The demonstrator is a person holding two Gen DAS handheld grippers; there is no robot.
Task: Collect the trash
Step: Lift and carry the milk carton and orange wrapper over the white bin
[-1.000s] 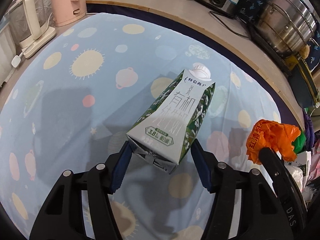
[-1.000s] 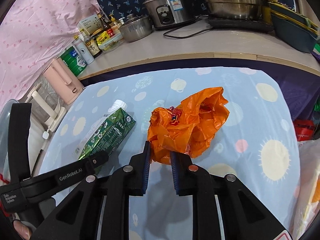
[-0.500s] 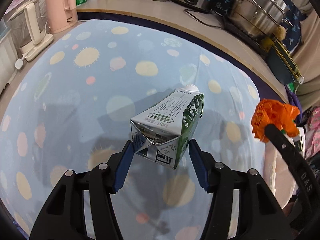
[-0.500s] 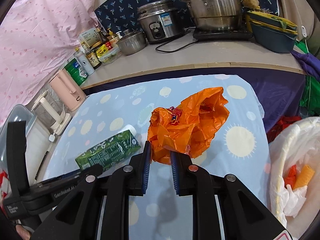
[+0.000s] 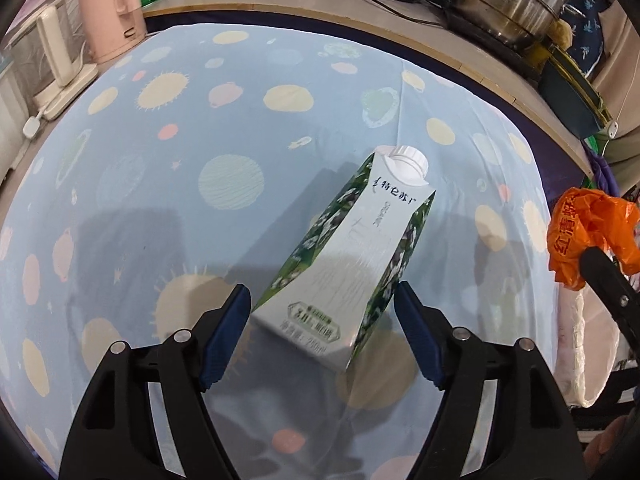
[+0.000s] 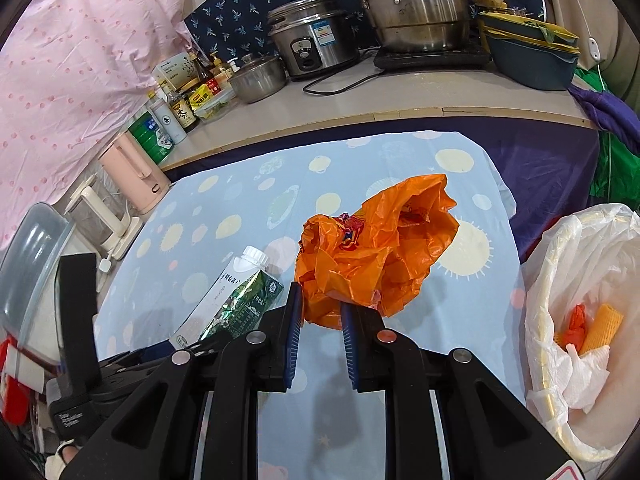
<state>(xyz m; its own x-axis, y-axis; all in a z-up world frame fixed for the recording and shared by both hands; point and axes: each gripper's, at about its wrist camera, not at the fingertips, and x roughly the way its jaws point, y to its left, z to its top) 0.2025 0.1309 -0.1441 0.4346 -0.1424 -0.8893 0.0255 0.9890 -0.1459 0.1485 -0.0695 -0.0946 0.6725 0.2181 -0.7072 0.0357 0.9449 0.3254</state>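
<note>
My left gripper (image 5: 322,312) is shut on a green and white milk carton (image 5: 352,264) with a white cap, held above the blue patterned tablecloth (image 5: 200,152). My right gripper (image 6: 320,312) is shut on a crumpled orange plastic bag (image 6: 376,244), also lifted above the table. The carton also shows in the right wrist view (image 6: 232,300), left of the bag. The orange bag shows at the right edge of the left wrist view (image 5: 588,232). A white-lined trash bin (image 6: 588,320) with orange and white scraps stands to the right of the table.
A counter (image 6: 360,108) behind the table holds a rice cooker (image 6: 316,40), steel pots (image 6: 420,8), a steel bowl (image 6: 258,78) and bottles (image 6: 176,108). A pink kettle (image 5: 112,12) and a white blender (image 5: 52,56) stand at the left.
Both grippers have moved right toward the bin with their loads. The carton has tilted so its cap points up and away. The bin has come further into the right wrist view.
</note>
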